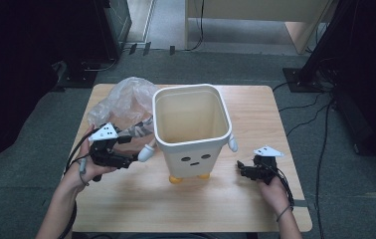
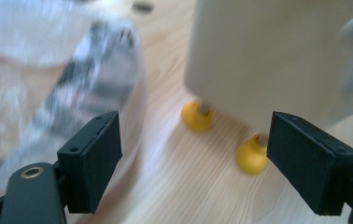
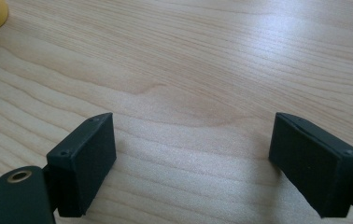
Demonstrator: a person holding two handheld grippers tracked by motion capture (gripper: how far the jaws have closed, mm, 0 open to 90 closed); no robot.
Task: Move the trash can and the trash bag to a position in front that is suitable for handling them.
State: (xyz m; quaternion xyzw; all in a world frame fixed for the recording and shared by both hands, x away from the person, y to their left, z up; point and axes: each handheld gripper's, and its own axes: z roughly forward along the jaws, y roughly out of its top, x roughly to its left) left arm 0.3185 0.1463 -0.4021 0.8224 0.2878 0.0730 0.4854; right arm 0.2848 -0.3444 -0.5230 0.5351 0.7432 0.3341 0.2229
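A white bin (image 1: 192,124) with a face, small white arms and yellow feet (image 1: 176,179) stands at the table's middle, and it looks hollow inside. A crumpled clear plastic bag (image 1: 121,102) with a dark patterned strip lies to its left. My left gripper (image 1: 134,155) hovers beside the bin's left arm, jaws wide apart and holding nothing. In the left gripper view the bin (image 2: 277,56), its yellow feet (image 2: 197,115) and the blurred bag (image 2: 48,70) lie ahead of the left gripper (image 2: 212,163). My right gripper (image 1: 241,169) rests low to the bin's right, open over bare wood (image 3: 188,93).
The wooden table (image 1: 255,209) has free room in front of the bin and at its right. Dark stands and cables (image 1: 320,129) crowd the grey floor around the table. A pale wooden piece of furniture (image 1: 255,10) stands at the back.
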